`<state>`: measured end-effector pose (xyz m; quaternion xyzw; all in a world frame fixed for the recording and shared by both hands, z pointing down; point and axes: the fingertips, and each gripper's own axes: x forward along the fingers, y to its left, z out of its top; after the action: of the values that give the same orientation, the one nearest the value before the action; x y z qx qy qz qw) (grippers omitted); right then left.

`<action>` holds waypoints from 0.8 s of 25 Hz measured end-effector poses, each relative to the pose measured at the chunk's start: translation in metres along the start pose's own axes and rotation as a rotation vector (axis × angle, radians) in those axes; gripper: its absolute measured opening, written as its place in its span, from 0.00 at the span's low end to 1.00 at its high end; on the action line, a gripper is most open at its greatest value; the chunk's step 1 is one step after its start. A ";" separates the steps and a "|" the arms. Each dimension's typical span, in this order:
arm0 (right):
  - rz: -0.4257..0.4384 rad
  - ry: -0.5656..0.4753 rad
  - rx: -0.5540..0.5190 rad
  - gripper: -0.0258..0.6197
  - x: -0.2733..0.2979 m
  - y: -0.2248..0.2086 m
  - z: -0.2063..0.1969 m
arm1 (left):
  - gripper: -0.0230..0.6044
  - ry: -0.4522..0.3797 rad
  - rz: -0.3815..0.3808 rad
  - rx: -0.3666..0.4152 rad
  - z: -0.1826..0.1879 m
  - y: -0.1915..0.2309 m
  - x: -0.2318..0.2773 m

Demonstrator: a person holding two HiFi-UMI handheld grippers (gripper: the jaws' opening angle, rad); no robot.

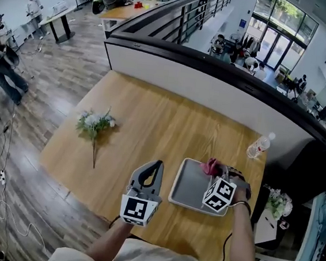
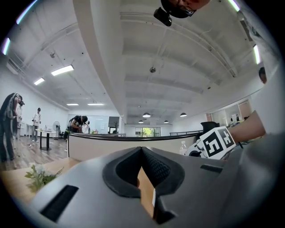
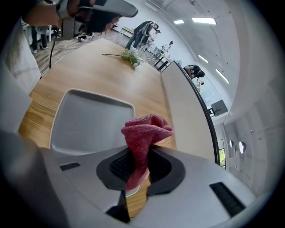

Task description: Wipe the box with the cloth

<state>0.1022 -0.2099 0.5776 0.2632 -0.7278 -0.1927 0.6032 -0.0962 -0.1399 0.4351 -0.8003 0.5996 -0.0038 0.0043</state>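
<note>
My left gripper (image 1: 157, 167), jaws together, empty; my right gripper (image 3: 141, 153), jaws tight on cloth (image 3: 146, 131).

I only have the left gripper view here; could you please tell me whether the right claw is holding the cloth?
Observer: Yes. The right claw is shut on the red cloth, which bunches up above its jaws.
Operator: Thank you. Where is the box relative to that claw?
Observer: The grey box, shallow like a tray, lies on the wooden table right under it, with the cloth at the box's far edge.
Operator: And how close is my left claw to the box?
Observer: The left claw is shut with nothing in it, and it sits beside the box's left edge with bare table between them.
</note>
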 end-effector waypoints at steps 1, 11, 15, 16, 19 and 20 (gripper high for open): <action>0.007 0.007 -0.004 0.16 0.004 -0.001 -0.003 | 0.06 0.001 0.005 0.002 0.001 0.000 -0.002; 0.085 0.066 -0.027 0.16 0.039 0.021 -0.012 | 0.06 0.013 0.038 0.004 -0.003 0.008 -0.011; 0.096 0.068 -0.014 0.16 0.047 0.036 -0.015 | 0.06 0.022 0.037 0.004 -0.005 0.008 -0.011; 0.096 0.071 -0.015 0.16 0.048 0.037 -0.014 | 0.06 0.023 0.035 0.005 -0.006 0.009 -0.012; 0.107 0.080 -0.016 0.16 0.049 0.037 -0.013 | 0.06 0.030 0.031 0.010 -0.007 0.008 -0.012; 0.108 0.080 -0.015 0.16 0.048 0.037 -0.014 | 0.06 0.030 0.031 0.011 -0.007 0.007 -0.012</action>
<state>0.1041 -0.2104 0.6398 0.2265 -0.7148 -0.1543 0.6434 -0.1067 -0.1306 0.4419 -0.7907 0.6118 -0.0193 -0.0003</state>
